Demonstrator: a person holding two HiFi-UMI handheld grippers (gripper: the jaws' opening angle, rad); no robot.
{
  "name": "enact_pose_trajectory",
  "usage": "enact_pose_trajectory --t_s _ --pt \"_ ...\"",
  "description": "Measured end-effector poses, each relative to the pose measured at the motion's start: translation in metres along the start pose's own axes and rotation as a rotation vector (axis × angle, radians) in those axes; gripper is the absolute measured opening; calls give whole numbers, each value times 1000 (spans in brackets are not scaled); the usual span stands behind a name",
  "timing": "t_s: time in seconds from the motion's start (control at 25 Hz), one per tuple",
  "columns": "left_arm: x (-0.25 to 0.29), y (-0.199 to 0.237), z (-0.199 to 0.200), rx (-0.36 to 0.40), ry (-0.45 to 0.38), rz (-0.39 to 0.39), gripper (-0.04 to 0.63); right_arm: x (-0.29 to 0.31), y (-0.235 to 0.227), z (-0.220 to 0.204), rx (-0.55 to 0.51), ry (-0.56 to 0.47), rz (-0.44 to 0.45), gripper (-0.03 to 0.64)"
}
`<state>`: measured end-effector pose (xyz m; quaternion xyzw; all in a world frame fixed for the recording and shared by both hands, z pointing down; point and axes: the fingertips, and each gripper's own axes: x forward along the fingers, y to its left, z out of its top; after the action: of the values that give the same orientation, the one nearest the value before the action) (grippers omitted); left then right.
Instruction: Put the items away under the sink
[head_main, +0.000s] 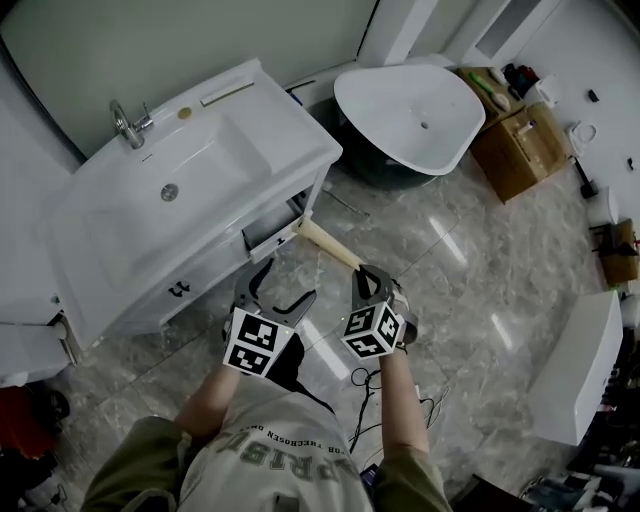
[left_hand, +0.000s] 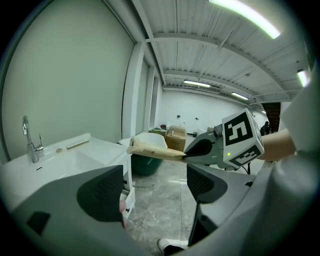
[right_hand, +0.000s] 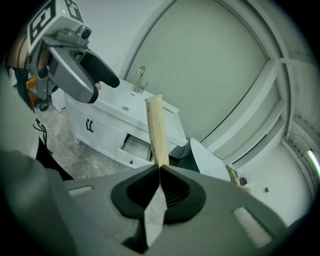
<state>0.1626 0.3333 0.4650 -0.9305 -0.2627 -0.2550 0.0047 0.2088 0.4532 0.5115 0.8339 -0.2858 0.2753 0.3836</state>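
Tan and flat, a long paper sleeve (right_hand: 157, 127) is pinched edge-on in my right gripper (right_hand: 159, 169), whose ribbed dark jaws are clamped together on its thin end; the rest juts straight ahead of them. My left gripper (left_hand: 152, 187) has its jaws apart, with only glossy grey marble floor (left_hand: 165, 205) between them. Only the head view shows the sleeve's far end just beside the open drawer (head_main: 268, 228) of the white vanity (head_main: 140, 295), below the smooth sink basin (head_main: 200, 165). The left gripper view alone shows the sleeve side-on, above and ahead of my left jaws.
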Motion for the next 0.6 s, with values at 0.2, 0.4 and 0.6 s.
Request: enact_pose_trajectory --t_s 0.2,0.4,0.6 --pt "31 6 14 -7 9 35 383 31 -13 -1 -70 -10 74 15" --pt "48 17 24 -33 30 90 383 56 -27 0 -137 -30 139 15" --pt "47 24 21 -59 57 158 383 79 -30 0 -244 -42 198 15"
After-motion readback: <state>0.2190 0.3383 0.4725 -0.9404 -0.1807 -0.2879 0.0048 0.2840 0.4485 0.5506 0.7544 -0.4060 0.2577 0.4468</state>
